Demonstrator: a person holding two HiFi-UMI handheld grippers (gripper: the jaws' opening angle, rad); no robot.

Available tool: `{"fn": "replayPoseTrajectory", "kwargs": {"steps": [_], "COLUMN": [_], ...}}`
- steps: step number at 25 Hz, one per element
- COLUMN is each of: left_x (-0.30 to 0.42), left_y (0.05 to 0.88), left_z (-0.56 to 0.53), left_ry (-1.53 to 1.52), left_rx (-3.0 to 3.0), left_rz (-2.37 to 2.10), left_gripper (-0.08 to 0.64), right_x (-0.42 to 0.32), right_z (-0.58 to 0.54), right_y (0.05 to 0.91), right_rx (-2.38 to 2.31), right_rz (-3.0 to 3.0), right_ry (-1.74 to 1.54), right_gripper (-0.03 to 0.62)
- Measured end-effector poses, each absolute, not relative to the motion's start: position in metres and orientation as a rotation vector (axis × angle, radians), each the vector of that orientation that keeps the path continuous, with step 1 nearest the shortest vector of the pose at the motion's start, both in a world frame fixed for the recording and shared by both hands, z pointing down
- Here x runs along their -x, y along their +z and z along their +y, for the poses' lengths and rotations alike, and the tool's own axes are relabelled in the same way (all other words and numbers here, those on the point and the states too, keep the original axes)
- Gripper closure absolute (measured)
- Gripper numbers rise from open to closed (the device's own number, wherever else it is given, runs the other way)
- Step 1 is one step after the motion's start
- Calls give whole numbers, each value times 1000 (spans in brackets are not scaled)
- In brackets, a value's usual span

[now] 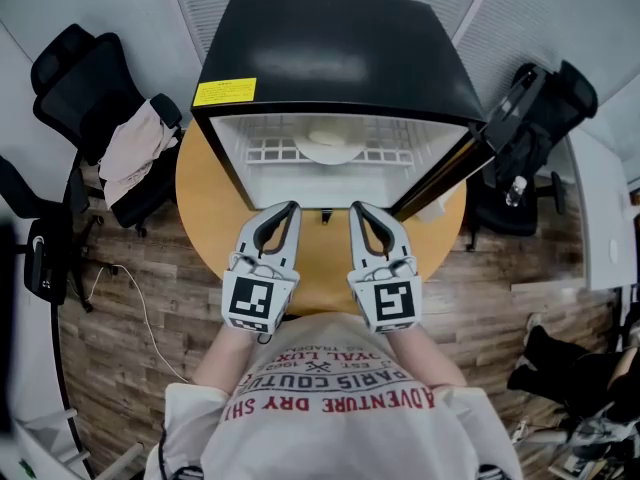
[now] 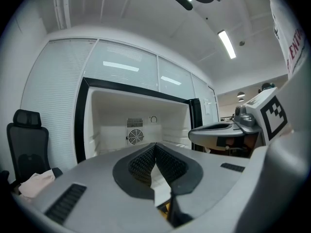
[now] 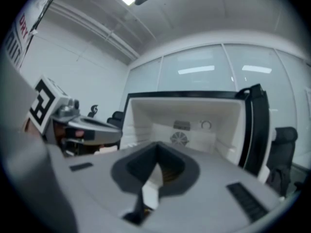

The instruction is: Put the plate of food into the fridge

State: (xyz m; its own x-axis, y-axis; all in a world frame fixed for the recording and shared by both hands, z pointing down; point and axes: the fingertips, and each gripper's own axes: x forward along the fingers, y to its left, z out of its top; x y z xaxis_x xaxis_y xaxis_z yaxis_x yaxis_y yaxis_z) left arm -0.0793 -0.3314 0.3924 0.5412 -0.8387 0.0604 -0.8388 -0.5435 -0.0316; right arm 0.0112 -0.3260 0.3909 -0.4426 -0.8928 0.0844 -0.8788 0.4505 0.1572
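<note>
A black fridge (image 1: pixel 340 48) stands open on a round wooden table (image 1: pixel 205 203), with two closed, empty grippers in front of it.

From the head view, the fridge covers most of the table, and its door (image 1: pixel 440 180) swings out to the right, seen edge-on. An office chair (image 1: pixel 75 78) at the left has a pale cloth (image 1: pixel 135 153) over it. The left gripper (image 1: pixel 291 208) and right gripper (image 1: pixel 356 208) sit side by side just before the opening; each gripper view shows its jaws pressed together with nothing between them. The plate (image 1: pixel 330 144) rests on the white wire shelf (image 1: pixel 265 151) inside, its far part cut off by the fridge's top edge. The food is only a pale blur. In both gripper views the gripper bodies block the fridge's lower interior.
</note>
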Motion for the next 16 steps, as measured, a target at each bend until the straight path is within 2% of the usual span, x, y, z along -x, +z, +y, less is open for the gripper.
{"fn": "replayPoseTrajectory", "kwargs": {"steps": [16], "left_x": [77], "left_y": [379], "left_z": [-332], "left_ry": [84], "left_rx": [-2710], "left_rz": [-1517], "left_gripper": [533], "right_x": [-20], "right_z": [-325], "right_y": [394], "right_rx": [-1605], "right_rz": [-2474], "right_ry": [-98], "right_gripper": [565]}}
